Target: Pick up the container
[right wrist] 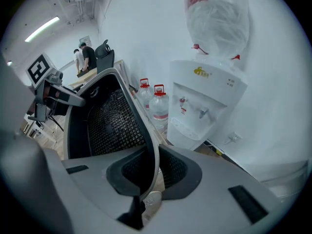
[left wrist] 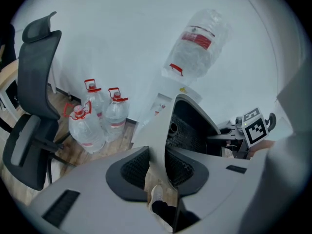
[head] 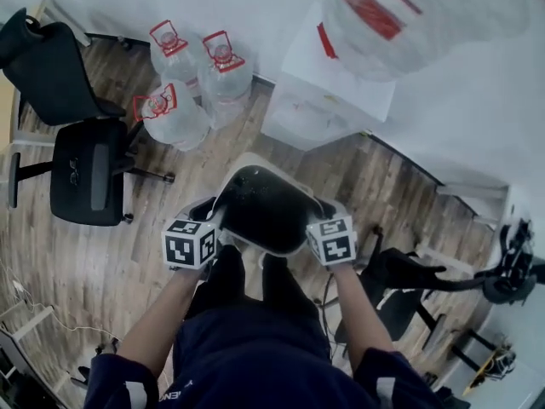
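The container (head: 264, 207) is a pale grey bin with a black mesh inside, held up in the air in front of me, above the wooden floor. My left gripper (head: 213, 217) is shut on its left rim, and my right gripper (head: 321, 217) is shut on its right rim. In the left gripper view the thin rim wall (left wrist: 161, 130) runs between the dark pads of the left gripper (left wrist: 157, 172). The right gripper view shows the container's rim (right wrist: 152, 150) pinched in the right gripper (right wrist: 148, 172), with the mesh inside (right wrist: 109, 121) to the left.
A white water dispenser (head: 328, 92) with an upturned bottle (head: 400, 15) stands ahead against the wall. Three water jugs (head: 192, 83) with red handles sit on the floor to its left. A black office chair (head: 85, 169) is at the left, another chair (head: 409, 279) at the right.
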`<state>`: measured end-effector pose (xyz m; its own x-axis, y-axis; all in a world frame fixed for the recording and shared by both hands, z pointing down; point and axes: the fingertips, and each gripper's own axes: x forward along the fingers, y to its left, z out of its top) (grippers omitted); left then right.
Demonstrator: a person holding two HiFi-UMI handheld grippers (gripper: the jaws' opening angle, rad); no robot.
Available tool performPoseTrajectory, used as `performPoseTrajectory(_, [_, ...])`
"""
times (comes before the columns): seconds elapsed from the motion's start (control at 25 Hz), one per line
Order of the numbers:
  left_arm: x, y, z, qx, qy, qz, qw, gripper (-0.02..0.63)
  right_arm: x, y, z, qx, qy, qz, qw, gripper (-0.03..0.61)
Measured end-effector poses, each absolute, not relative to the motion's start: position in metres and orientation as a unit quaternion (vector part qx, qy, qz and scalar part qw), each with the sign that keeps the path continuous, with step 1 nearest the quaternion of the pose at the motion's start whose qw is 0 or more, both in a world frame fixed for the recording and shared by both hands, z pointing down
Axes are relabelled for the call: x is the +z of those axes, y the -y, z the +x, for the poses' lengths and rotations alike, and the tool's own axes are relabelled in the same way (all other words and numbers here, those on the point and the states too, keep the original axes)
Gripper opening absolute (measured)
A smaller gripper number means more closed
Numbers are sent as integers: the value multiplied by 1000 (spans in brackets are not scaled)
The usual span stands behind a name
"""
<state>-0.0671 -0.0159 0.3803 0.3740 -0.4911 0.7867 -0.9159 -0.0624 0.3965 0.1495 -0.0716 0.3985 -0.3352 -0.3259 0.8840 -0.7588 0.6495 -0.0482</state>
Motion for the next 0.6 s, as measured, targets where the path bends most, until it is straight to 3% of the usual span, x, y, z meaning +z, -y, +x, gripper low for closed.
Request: performPoseTrajectory(0.6, [285,-2,-48,215,487,731,427,115,304,38,173,223,780,390,435,57])
